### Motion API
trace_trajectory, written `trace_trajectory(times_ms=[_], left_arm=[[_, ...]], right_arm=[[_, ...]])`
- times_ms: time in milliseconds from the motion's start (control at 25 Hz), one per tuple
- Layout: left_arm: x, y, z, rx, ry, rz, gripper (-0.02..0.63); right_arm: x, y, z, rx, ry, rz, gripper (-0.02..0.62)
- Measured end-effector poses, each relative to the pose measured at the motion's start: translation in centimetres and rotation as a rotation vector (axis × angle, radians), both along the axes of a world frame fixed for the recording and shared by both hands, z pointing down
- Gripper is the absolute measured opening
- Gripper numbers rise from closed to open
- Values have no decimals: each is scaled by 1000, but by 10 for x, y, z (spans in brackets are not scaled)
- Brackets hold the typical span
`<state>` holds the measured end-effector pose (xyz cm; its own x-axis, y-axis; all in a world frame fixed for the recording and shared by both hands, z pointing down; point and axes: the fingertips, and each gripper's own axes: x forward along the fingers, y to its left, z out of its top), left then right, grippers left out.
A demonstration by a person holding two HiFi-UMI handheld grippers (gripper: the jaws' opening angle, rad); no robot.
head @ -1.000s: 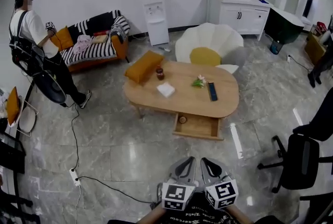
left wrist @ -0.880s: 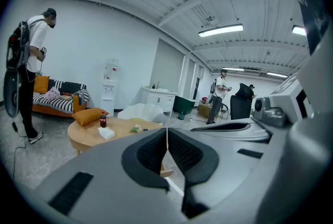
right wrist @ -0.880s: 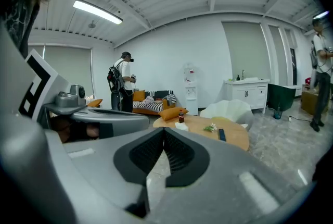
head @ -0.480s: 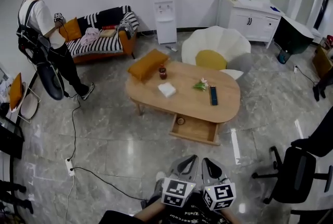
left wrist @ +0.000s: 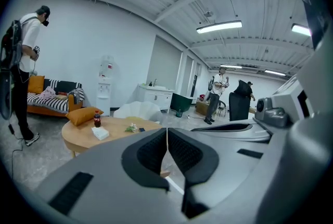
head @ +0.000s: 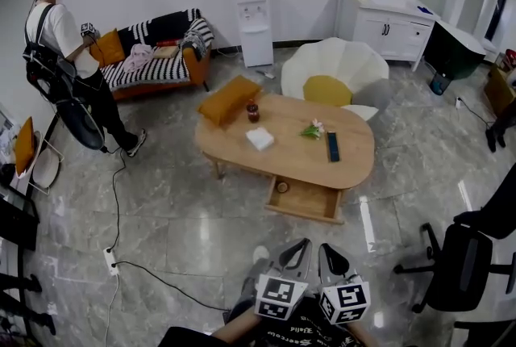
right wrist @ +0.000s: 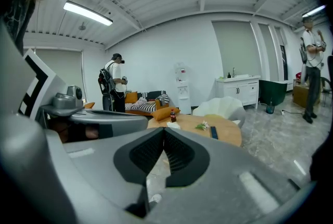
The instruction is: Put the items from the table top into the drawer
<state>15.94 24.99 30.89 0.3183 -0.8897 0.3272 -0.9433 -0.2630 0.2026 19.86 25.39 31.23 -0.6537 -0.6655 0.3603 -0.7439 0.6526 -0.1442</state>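
Note:
A long way ahead stands an oval wooden table (head: 242,156) with its drawer (head: 310,202) pulled open toward me; a small round item (head: 281,186) lies inside. The top carries an orange cushion (head: 230,99), a dark bottle (head: 253,112), a white tissue pack (head: 259,139), a flower sprig (head: 311,128) and a black remote (head: 331,146). My left gripper (head: 304,244) and right gripper (head: 324,248) hang side by side at the bottom edge, both shut and empty, far short of the table. In the gripper views the left gripper (left wrist: 167,137) and right gripper (right wrist: 164,137) show pads pressed together.
A person with a headset (head: 68,55) stands by the striped sofa (head: 157,55) at the left. A cable and power strip (head: 110,258) lie on the marble floor between me and the table. An office chair (head: 463,257) stands at the right, a white petal chair (head: 339,67) behind the table.
The head view has swung slightly, so the room sits a little further right in the picture. Both grippers stay shut, side by side, in about the same spot.

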Motion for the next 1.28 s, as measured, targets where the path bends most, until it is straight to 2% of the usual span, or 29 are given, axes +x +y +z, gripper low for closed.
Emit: trace_trajectory(times_ms=[480,680,1000,1280], left_arm=[[-21,-22,5,-5,14,12,12],[-34,-45,8,-11,17,20,12],[-55,-86,5,-8,24,58,12],[-77,-116,-1,13,13,99,12]], right_arm=[[-20,-24,0,20,14,23,3],[-35,-47,-6,49,-23,19,3],[-65,-84,-6,40,-3,7,3],[-88,-111,-8,46,-7,40,3]])
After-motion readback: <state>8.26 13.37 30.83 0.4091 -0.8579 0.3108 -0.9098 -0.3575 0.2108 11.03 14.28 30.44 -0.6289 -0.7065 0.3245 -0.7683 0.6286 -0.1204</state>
